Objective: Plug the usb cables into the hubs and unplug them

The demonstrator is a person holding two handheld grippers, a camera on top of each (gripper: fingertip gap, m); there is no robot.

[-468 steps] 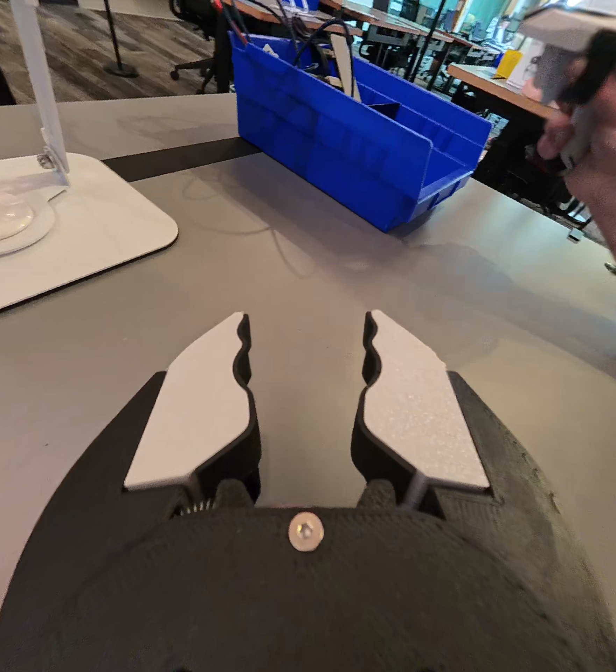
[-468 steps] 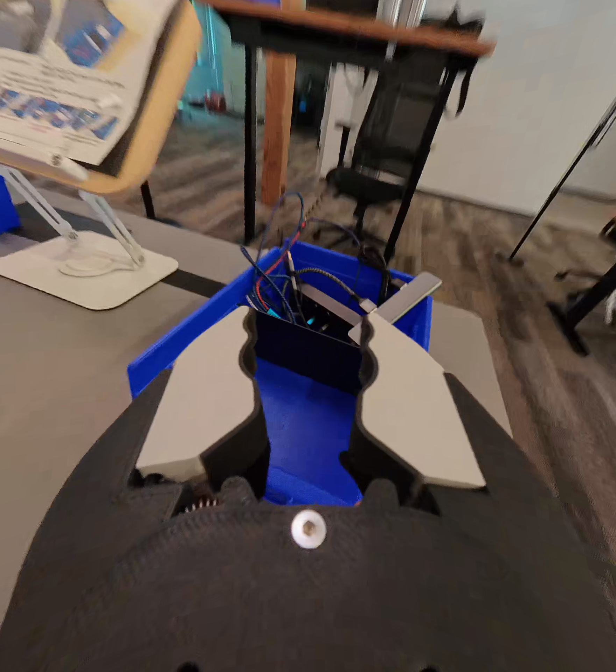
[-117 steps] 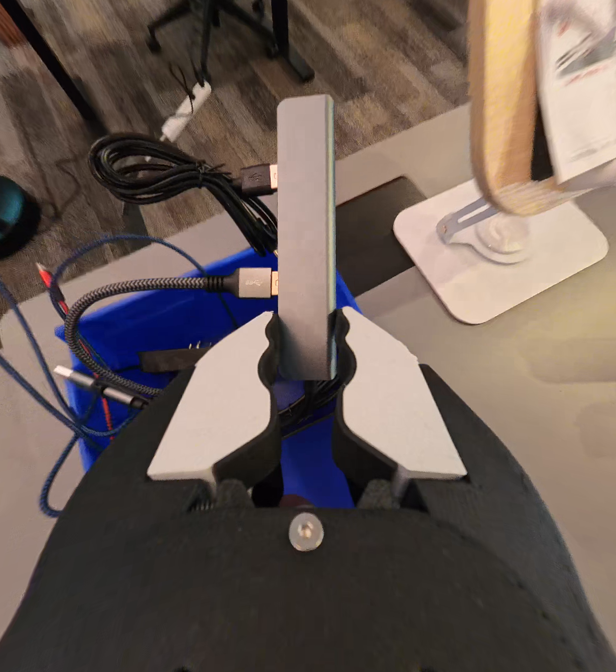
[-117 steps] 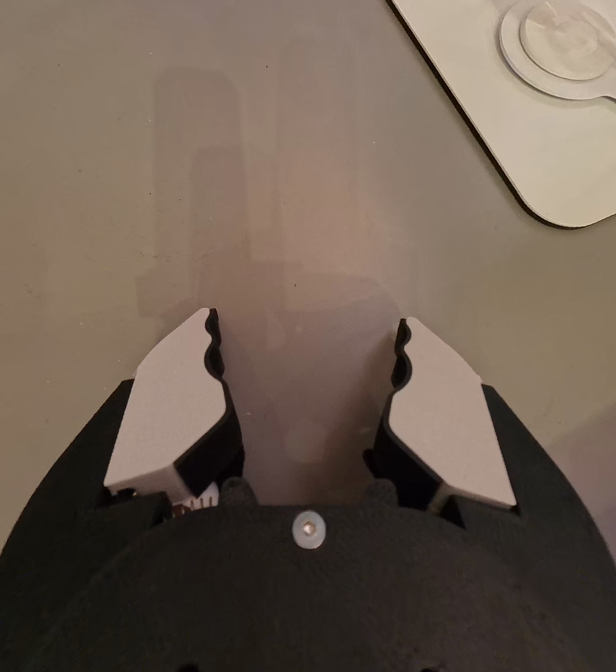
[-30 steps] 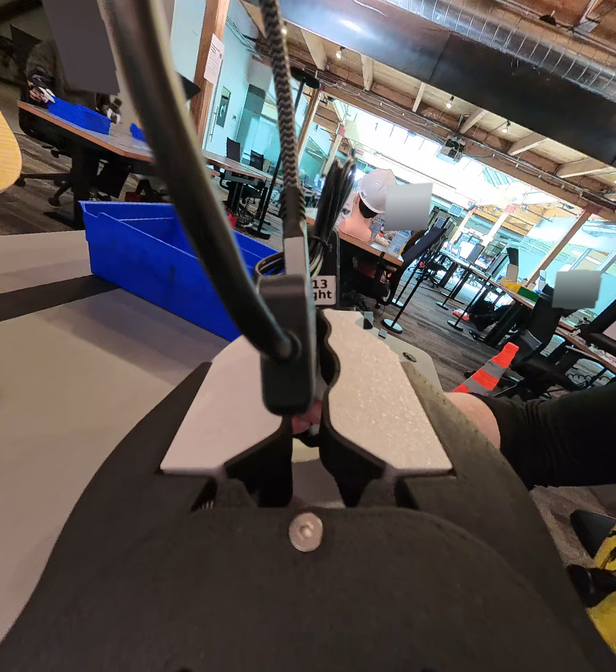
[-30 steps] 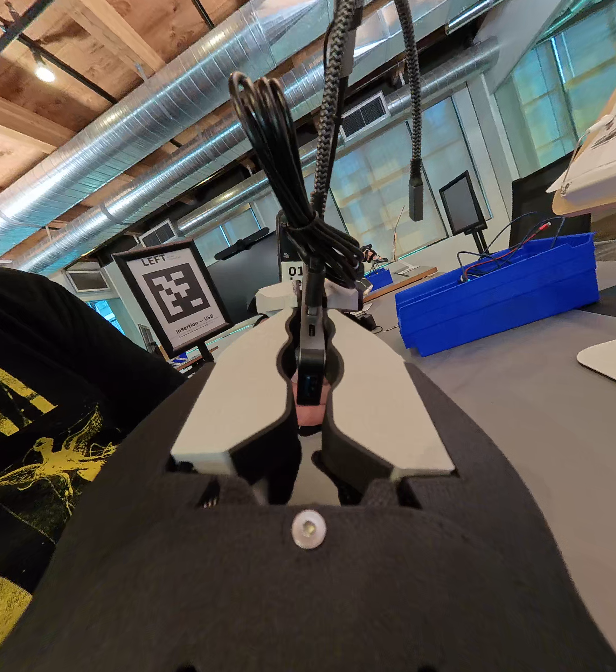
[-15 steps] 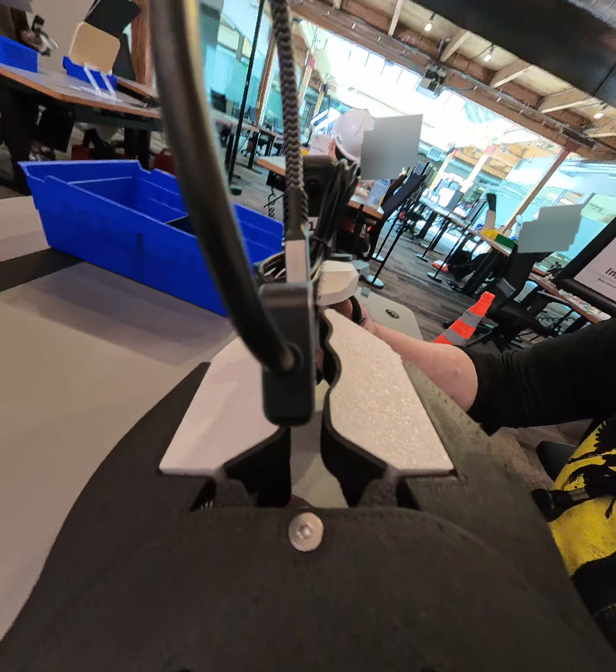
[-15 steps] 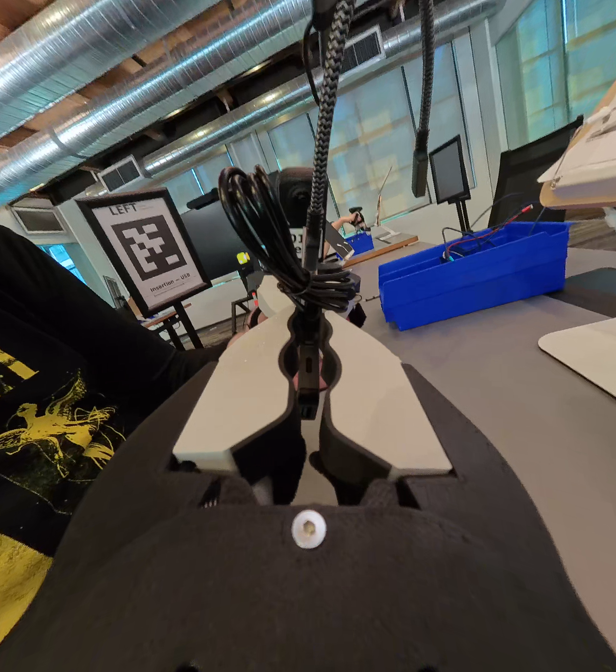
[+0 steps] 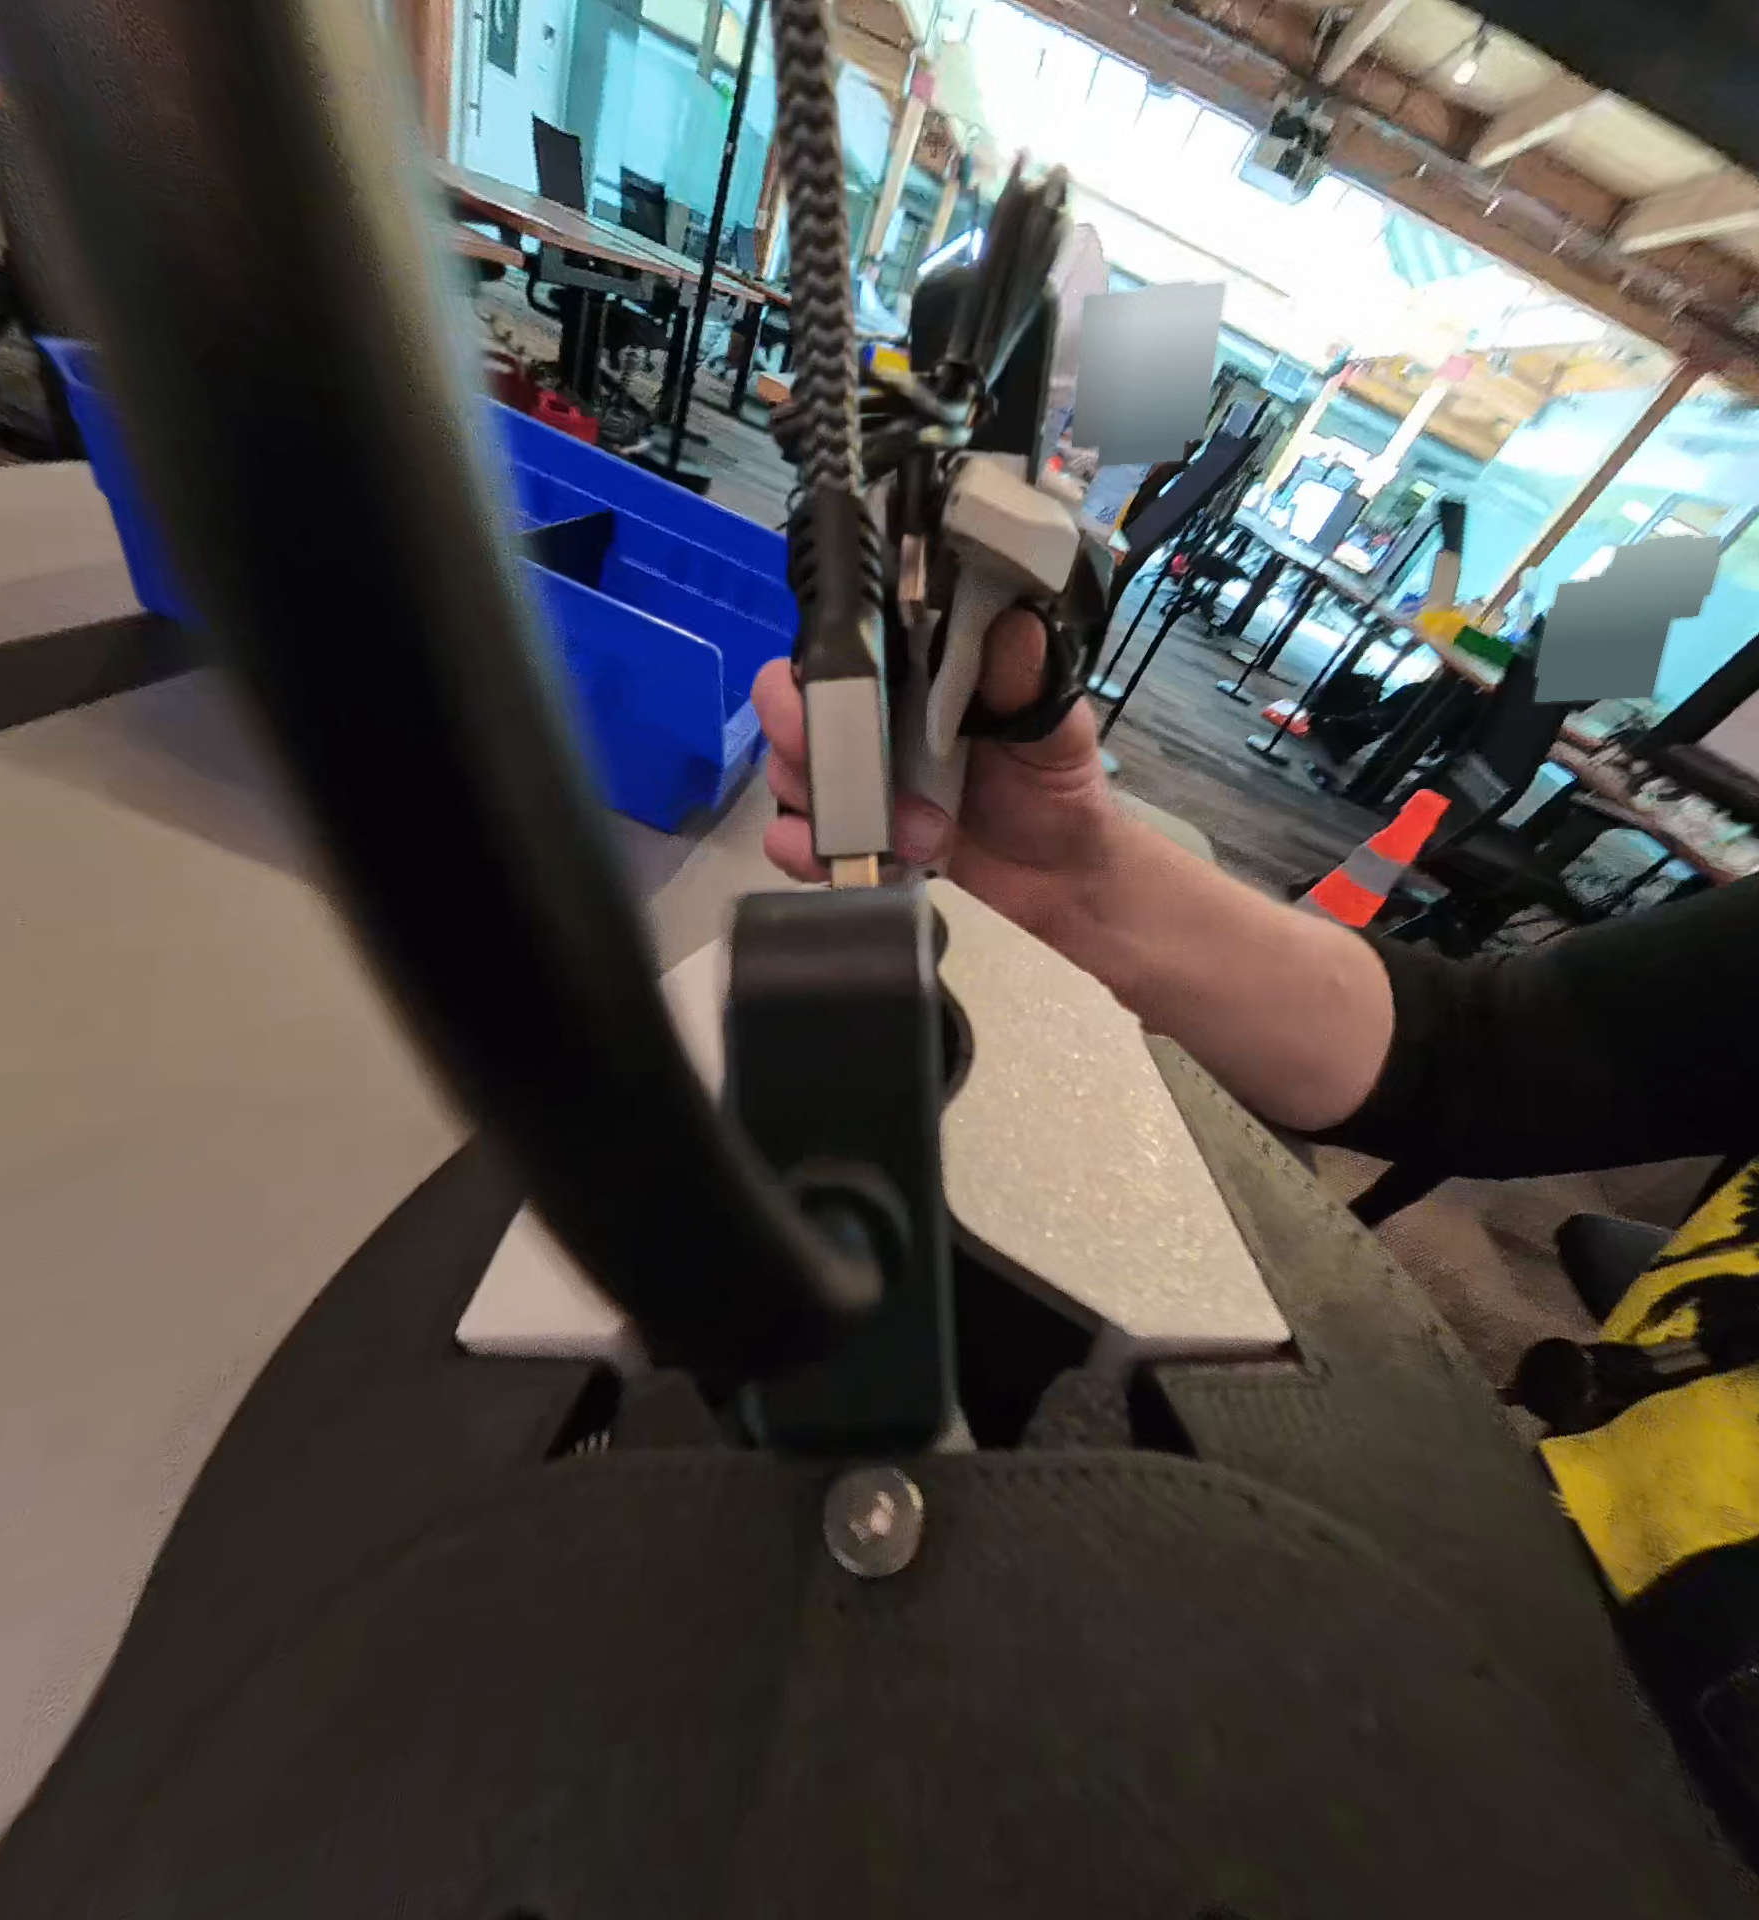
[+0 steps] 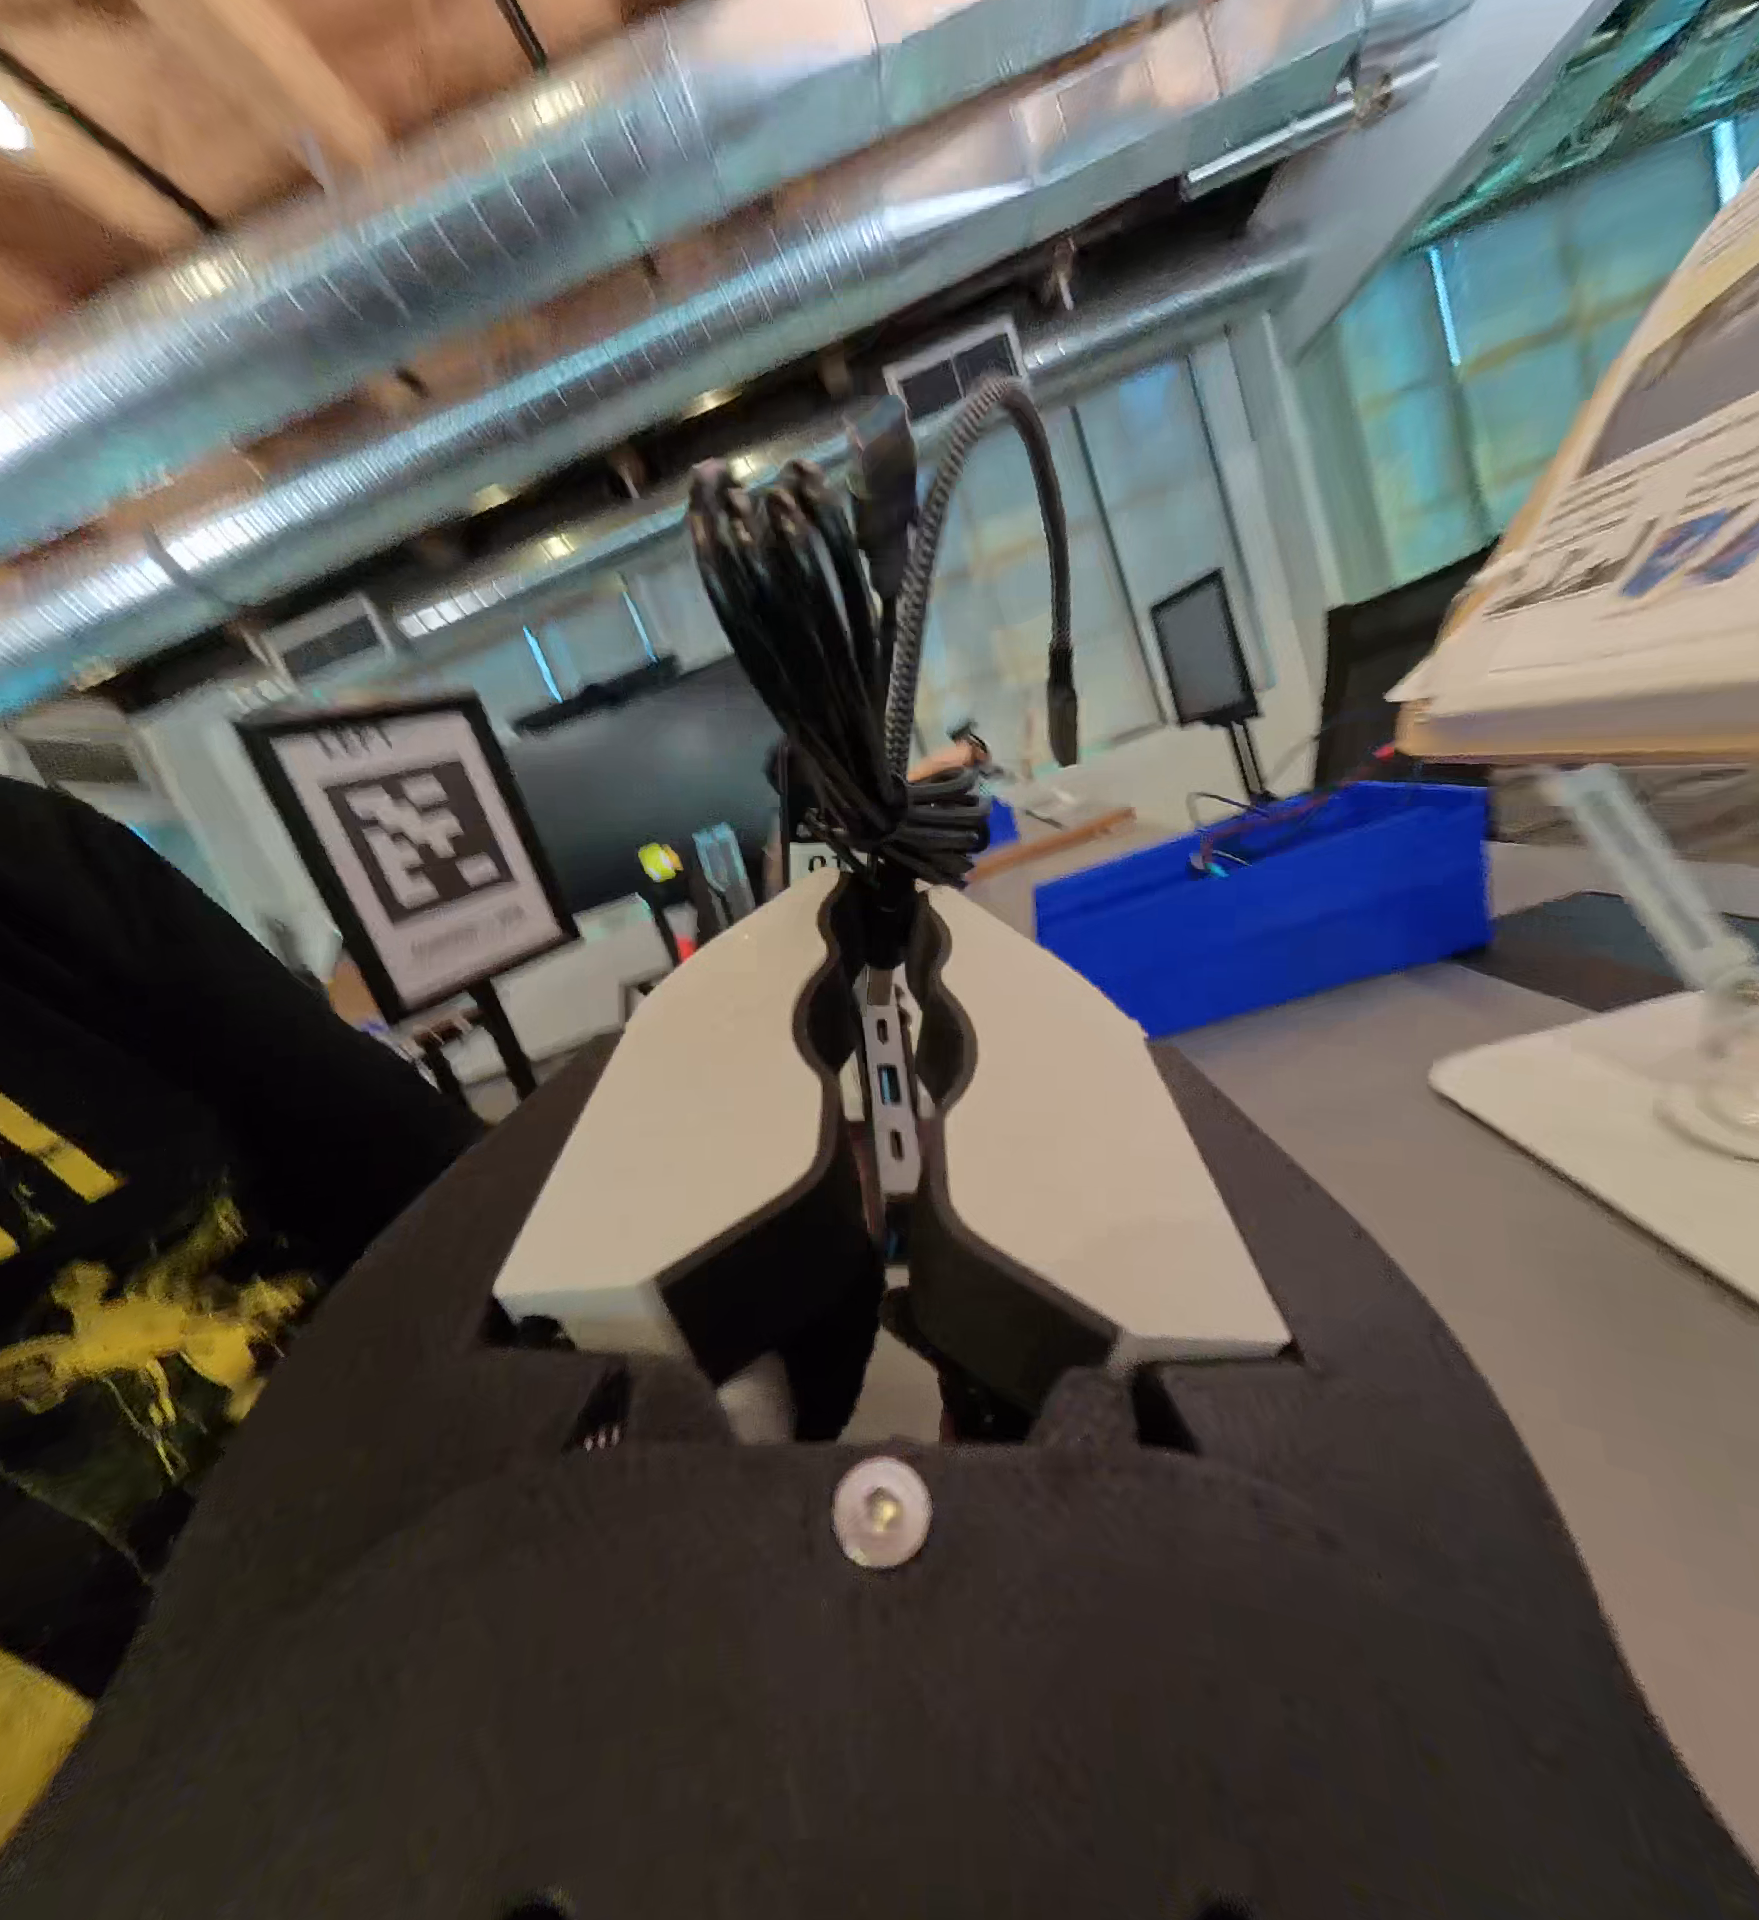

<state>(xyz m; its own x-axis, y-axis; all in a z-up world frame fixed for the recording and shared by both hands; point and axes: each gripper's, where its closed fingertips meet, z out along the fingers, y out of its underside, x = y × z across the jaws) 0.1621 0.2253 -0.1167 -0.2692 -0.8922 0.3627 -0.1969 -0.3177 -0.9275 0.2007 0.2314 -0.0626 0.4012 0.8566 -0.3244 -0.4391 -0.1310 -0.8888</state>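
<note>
In the left wrist view my left gripper [image 9: 854, 935] is shut on a dark grey USB hub [image 9: 833, 1143], seen end-on. The hub's thick black lead [image 9: 355, 623] curves up to the left and hides my left finger. A braided cable's silver plug [image 9: 847, 769] stands in the hub's top side, with a short piece of metal tip showing. My right gripper [image 10: 880, 920] is shut on a black plug under a bundled black cable [image 10: 833, 675]. The hub's port edge [image 10: 890, 1091] shows between its fingers. It also shows in the left wrist view [image 9: 948, 665], close behind the silver plug.
A blue bin [image 9: 636, 623] stands on the grey table [image 9: 179, 987]; it also shows in the right wrist view [image 10: 1270, 914]. A white stand base [image 10: 1633, 1143] lies at the right. A person's forearm [image 9: 1270, 1018] reaches in. A framed marker board [image 10: 407, 831] stands behind. One gripper's finger ends stand about 7 cm off the other's.
The hub's end now sits closer to the left camera and lower between the fingers. The silver plug's metal tip now shows above the hub. Both views have swung. The right gripper keeps its hold.
</note>
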